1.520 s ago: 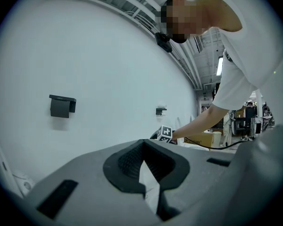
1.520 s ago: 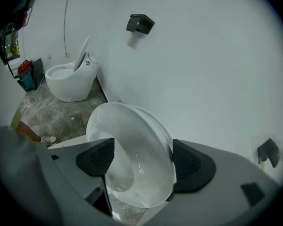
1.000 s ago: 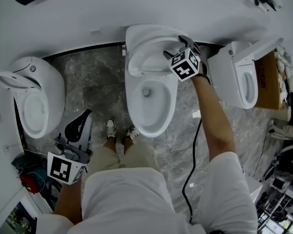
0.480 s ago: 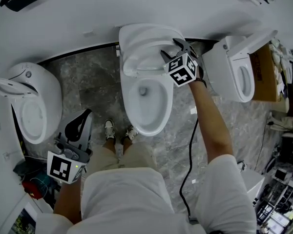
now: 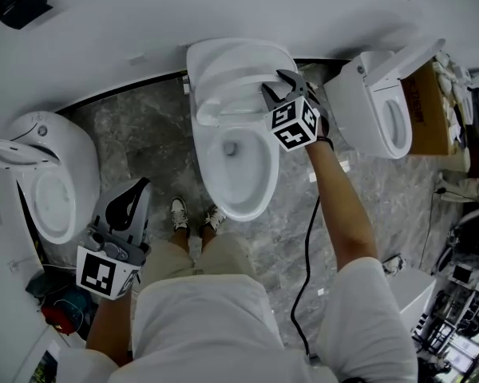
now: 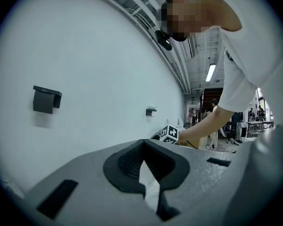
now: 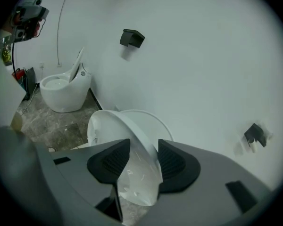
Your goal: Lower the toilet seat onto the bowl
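The white toilet seat (image 5: 227, 86) stands raised against the lid, above the open bowl (image 5: 238, 178) of the middle toilet. My right gripper (image 5: 273, 88) reaches to the seat's right rim. In the right gripper view the seat's edge (image 7: 132, 142) fills the gap between the two dark pads (image 7: 114, 161) of my right gripper (image 7: 139, 161). Its jaws are closing and both pads touch the seat. The lid (image 7: 153, 121) leans on the wall behind. My left gripper (image 5: 130, 200) hangs low at my left side, jaws together with nothing between them (image 6: 148, 175).
A second toilet (image 5: 52, 174) with its seat up stands at the left, a third (image 5: 383, 118) at the right beside a cardboard box (image 5: 431, 118). My feet (image 5: 195, 214) are on the grey marble floor before the bowl. A black cable (image 5: 307, 294) hangs from the right gripper.
The right gripper has stayed at the seat's right rim while the head view drifted a little. The left gripper has not moved.
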The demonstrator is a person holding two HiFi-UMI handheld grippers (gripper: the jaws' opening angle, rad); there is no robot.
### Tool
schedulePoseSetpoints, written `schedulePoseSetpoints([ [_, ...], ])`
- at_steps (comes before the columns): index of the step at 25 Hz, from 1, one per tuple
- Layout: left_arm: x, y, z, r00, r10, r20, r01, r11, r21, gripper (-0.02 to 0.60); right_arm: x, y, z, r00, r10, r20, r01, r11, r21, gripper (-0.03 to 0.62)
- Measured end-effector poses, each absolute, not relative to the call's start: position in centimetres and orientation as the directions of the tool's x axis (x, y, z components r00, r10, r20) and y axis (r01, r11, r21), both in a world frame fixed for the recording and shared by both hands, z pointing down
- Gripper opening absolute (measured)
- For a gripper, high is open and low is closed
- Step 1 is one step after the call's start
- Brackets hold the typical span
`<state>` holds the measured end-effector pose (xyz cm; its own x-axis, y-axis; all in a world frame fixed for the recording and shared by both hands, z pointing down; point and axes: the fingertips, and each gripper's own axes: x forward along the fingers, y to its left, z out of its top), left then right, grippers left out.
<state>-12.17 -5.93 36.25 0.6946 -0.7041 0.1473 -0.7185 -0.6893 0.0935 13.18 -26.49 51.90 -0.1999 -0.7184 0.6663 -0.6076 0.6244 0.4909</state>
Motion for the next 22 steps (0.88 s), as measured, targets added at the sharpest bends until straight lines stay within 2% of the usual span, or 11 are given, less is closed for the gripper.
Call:
schedulePoseSetpoints([
  [22, -10.3, -5.7, 37.2, 0.771, -0.622, 0.135, -0.636, -0.761, 0.125, 0.004, 13.5, -19.3, 51.8, -0.191, -0.702, 0.686, -0.579, 0.645, 0.499, 0.149],
])
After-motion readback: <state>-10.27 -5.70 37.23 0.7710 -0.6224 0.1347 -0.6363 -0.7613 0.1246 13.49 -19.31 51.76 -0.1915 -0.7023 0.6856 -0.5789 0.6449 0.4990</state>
